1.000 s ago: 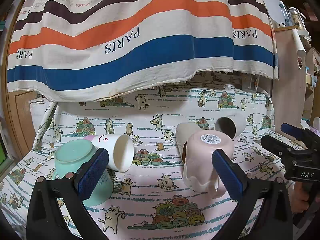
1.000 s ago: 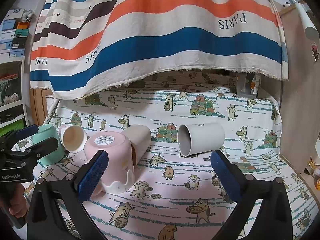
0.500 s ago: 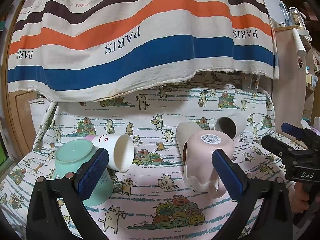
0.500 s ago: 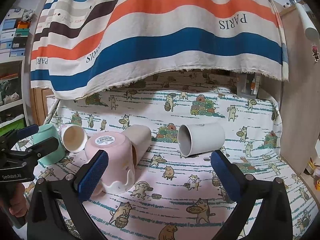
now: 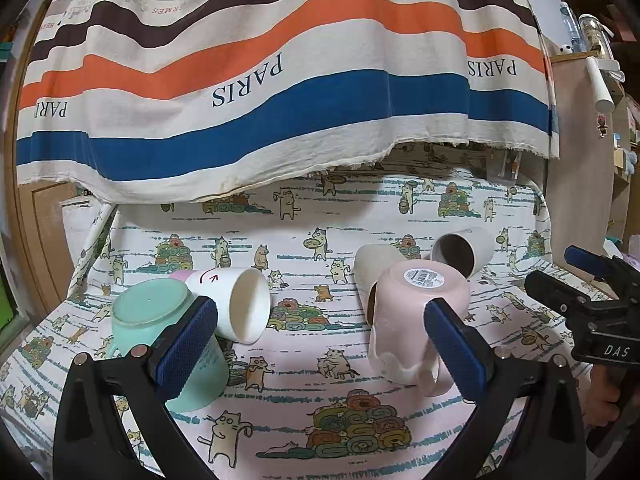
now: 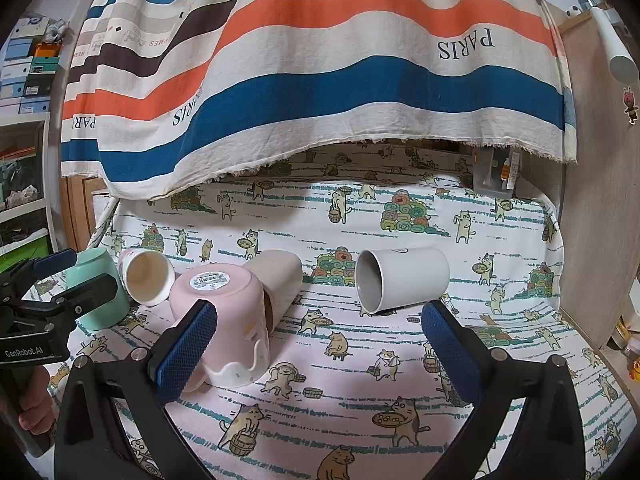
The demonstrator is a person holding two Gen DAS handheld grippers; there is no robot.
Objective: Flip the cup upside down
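Several cups are on the cat-print cloth [image 5: 304, 364]. A mint mug [image 5: 160, 320] and a pink mug [image 5: 416, 316] stand upside down. A white paper cup [image 5: 236, 304], a beige cup [image 5: 376, 268] and a white-grey cup [image 5: 464, 250] lie on their sides. My left gripper [image 5: 320, 344] is open and empty, above the cloth between the mint and pink mugs. My right gripper [image 6: 320, 344] is open and empty, with the pink mug [image 6: 224, 316] by its left finger and the white-grey cup [image 6: 404, 280] lying ahead.
A striped "PARIS" cloth [image 5: 280, 80] hangs over the back of the table. A wooden cabinet side [image 6: 600, 220] stands at the right edge. Shelves with boxes [image 6: 28, 68] are at far left. Each gripper shows at the edge of the other's view.
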